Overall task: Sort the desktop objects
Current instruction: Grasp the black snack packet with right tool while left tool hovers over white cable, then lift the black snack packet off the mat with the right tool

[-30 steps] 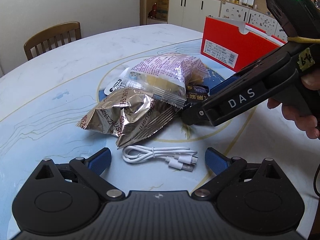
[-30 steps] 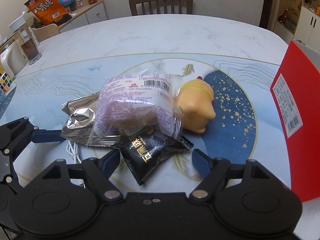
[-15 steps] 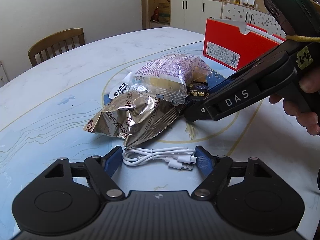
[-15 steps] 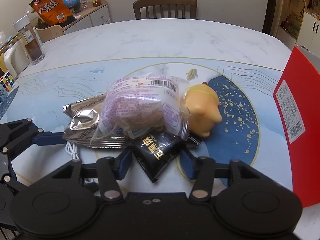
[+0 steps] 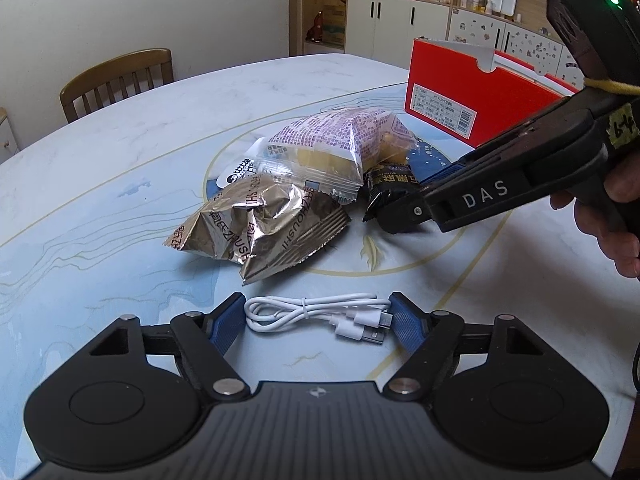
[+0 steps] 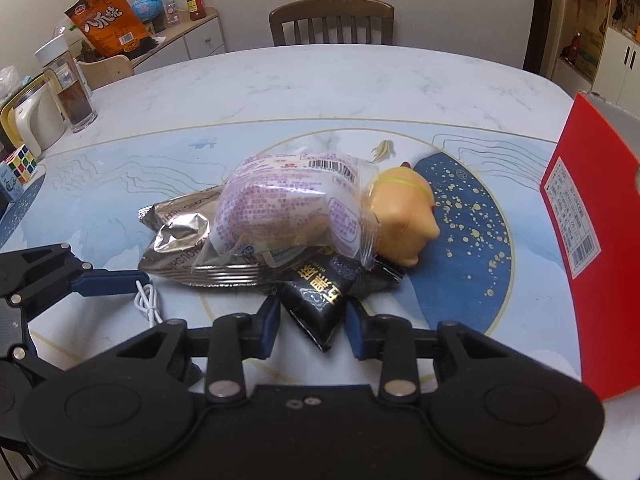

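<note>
A coiled white cable lies on the table between my left gripper's blue pads, which touch both its ends. My right gripper is closing its jaws on a black snack packet, and the pads meet both its edges. The packet's far end is tucked under a purple-printed bread pack. That pack rests on a crumpled foil bag and against an orange toy. In the left wrist view the right gripper comes in from the right at the black packet.
A red box stands upright at the right of the table. At the table's left edge are a glass jar and a colour cube. A wooden chair stands behind the far edge.
Both pairs of jaws have narrowed: the left onto the ends of the white cable, the right onto the black packet. Neither hand has shifted much.
</note>
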`<state>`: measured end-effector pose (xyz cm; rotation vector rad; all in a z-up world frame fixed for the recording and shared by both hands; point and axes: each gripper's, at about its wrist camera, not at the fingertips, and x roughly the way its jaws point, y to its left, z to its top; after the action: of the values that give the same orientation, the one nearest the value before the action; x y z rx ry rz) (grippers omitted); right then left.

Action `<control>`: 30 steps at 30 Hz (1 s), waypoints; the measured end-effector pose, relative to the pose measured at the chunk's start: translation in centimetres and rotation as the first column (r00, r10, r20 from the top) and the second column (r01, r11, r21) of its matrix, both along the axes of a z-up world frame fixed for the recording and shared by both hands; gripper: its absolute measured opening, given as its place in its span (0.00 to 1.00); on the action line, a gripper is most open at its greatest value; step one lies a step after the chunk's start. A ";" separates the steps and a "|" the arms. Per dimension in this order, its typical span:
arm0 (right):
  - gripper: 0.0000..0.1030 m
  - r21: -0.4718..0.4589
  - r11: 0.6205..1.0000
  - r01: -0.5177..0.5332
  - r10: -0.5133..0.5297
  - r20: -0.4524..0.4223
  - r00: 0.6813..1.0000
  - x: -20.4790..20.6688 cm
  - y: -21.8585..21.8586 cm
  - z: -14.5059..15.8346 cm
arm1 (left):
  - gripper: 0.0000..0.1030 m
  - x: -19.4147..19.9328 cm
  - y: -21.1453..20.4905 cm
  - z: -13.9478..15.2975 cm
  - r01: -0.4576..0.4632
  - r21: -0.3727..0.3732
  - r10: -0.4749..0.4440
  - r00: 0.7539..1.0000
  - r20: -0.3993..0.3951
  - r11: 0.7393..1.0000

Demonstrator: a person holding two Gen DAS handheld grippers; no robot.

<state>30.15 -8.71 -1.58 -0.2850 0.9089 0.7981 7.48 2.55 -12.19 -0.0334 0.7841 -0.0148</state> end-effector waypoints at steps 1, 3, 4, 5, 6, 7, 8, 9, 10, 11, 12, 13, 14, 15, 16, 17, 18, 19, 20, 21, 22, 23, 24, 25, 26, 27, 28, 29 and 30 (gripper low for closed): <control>0.30 0.000 1.000 -0.003 0.003 0.005 1.000 -0.2 -0.1 0.0 | 0.75 -0.1 0.0 0.0 -0.001 -0.001 0.001 1.000 -0.001 1.000; 0.29 0.004 1.000 -0.004 0.004 0.005 1.000 -0.4 -0.4 0.2 | 0.75 -0.3 -0.1 0.1 -0.004 -0.006 0.004 1.000 -0.004 1.000; 0.26 0.007 1.000 -0.004 0.004 0.005 1.000 -0.6 -0.6 0.2 | 0.75 -0.4 -0.1 0.1 -0.006 -0.009 0.006 1.000 -0.005 1.000; 0.26 0.008 1.000 -0.003 0.003 0.005 1.000 -0.7 -0.8 0.3 | 0.75 -0.4 -0.1 0.1 -0.010 -0.012 0.010 1.000 -0.007 1.000; 0.24 0.010 1.000 -0.002 0.002 0.005 1.000 -0.8 -1.0 0.3 | 0.75 -0.6 -0.1 0.2 -0.015 -0.016 0.014 1.000 -0.008 1.000; 0.22 0.013 1.000 -0.001 0.001 0.003 1.000 -0.9 -1.2 0.4 | 0.75 -0.7 0.0 0.2 -0.019 -0.021 0.019 1.000 -0.006 1.000; 0.21 0.016 1.000 0.001 -0.001 0.000 1.000 -1.0 -1.3 0.5 | 0.75 -0.8 0.0 0.3 -0.022 -0.024 0.022 1.000 -0.005 0.999; 0.20 0.018 1.000 0.001 -0.001 -0.001 1.000 -1.2 -1.5 0.6 | 0.75 -0.9 0.0 0.4 -0.025 -0.026 0.025 1.000 -0.005 0.999; 0.19 0.020 1.000 0.001 -0.001 0.000 1.000 -1.4 -1.7 0.7 | 0.75 -1.0 0.0 0.6 -0.029 -0.027 0.028 1.000 -0.004 0.999; 0.19 0.022 1.000 0.001 -0.001 0.003 1.000 -1.6 -1.9 0.8 | 0.75 -1.1 0.0 0.7 -0.031 -0.028 0.030 1.000 -0.004 0.999; 0.18 0.025 1.000 0.000 0.000 0.005 1.000 -1.8 -2.2 1.0 | 0.75 -1.1 0.0 0.9 -0.031 -0.030 0.031 1.000 -0.002 0.999; 0.18 0.026 1.000 0.000 0.000 0.005 1.000 -1.9 -2.4 1.1 | 0.75 -1.2 -0.1 1.1 -0.033 -0.031 0.033 0.999 0.000 0.999; 0.18 0.027 1.000 0.000 0.000 0.006 1.000 -2.1 -2.6 1.2 | 0.75 -1.3 -0.1 1.3 -0.035 -0.031 0.035 0.999 0.003 0.999; 0.17 0.028 1.000 0.000 0.000 0.007 1.000 -2.2 -2.9 1.4 | 0.75 -1.4 -0.1 1.4 -0.035 -0.031 0.035 0.999 0.006 0.999; 0.17 0.029 1.000 0.000 -0.001 0.009 1.000 -2.4 -3.2 1.5 | 0.75 -1.4 -0.1 1.6 -0.036 -0.031 0.036 0.999 0.007 0.999; 0.17 0.029 1.000 0.003 -0.003 0.011 1.000 -2.5 -3.5 1.6 | 0.75 -1.5 -0.2 1.8 -0.037 -0.030 0.037 0.999 0.007 0.999; 0.16 0.030 1.000 0.005 -0.005 0.014 1.000 -2.6 -3.8 1.8 | 0.75 -1.5 -0.2 1.9 -0.038 -0.031 0.038 0.999 0.006 0.999; 0.16 0.032 0.999 0.007 -0.007 0.014 1.000 -2.7 -4.1 1.9 | 0.75 -1.5 -0.2 2.1 -0.039 -0.033 0.039 0.999 0.005 0.999; 0.16 0.034 0.999 0.009 -0.010 0.015 1.000 -2.8 -4.3 2.0 | 0.75 -1.6 -0.2 2.3 -0.041 -0.037 0.041 0.999 0.004 0.998; 0.15 0.035 0.999 0.011 -0.012 0.018 1.000 -3.0 -4.6 2.2 | 0.75 -1.6 -0.3 2.6 -0.042 -0.039 0.042 0.999 0.003 0.998; 0.15 0.036 0.999 0.012 -0.012 0.020 1.000 -3.1 -4.8 2.3 | 0.75 -1.7 -0.4 2.9 -0.043 -0.041 0.044 0.999 0.003 0.998; 0.15 0.037 0.999 0.013 -0.014 0.022 1.000 -3.2 -5.0 2.4 | 0.75 -1.8 -0.3 3.2 -0.044 -0.046 0.045 0.999 0.006 0.998; 0.14 0.039 0.999 0.015 -0.016 0.026 1.000 -3.3 -5.2 2.6 | 0.75 -1.9 -0.4 3.5 -0.045 -0.052 0.046 0.999 0.011 0.998; 0.12 0.041 0.999 0.015 -0.016 0.030 0.999 -3.5 -5.4 2.8 | 0.75 -2.0 -0.4 3.8 -0.047 -0.053 0.048 0.999 0.015 0.997; 0.11 0.044 0.999 0.013 -0.015 0.034 0.999 -3.6 -5.5 3.0 | 0.75 -2.1 -0.4 4.1 -0.049 -0.050 0.050 0.999 0.017 0.998; 0.10 0.047 0.999 0.011 -0.013 0.038 0.999 -3.7 -5.7 3.2 | 0.75 -2.1 -0.5 4.3 -0.049 -0.049 0.050 0.999 0.020 0.998; 0.09 0.049 0.999 0.010 -0.012 0.043 0.999 -3.8 -5.9 3.4 | 0.75 -2.1 -0.5 4.6 -0.048 -0.050 0.050 0.998 0.024 0.998; 0.09 0.047 0.999 0.008 -0.010 0.047 0.999 -3.8 -6.0 3.5 | 0.75 -2.2 -0.5 4.8 -0.048 -0.051 0.050 0.998 0.028 0.998; 0.09 0.043 0.999 0.005 -0.008 0.050 0.999 -3.8 -6.0 3.5 | 0.75 -2.2 -0.5 5.0 -0.049 -0.051 0.051 0.998 0.031 0.997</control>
<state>26.34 -14.73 1.95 -0.2633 0.8447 0.8002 5.29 2.05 -7.22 -0.1006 0.7508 0.0123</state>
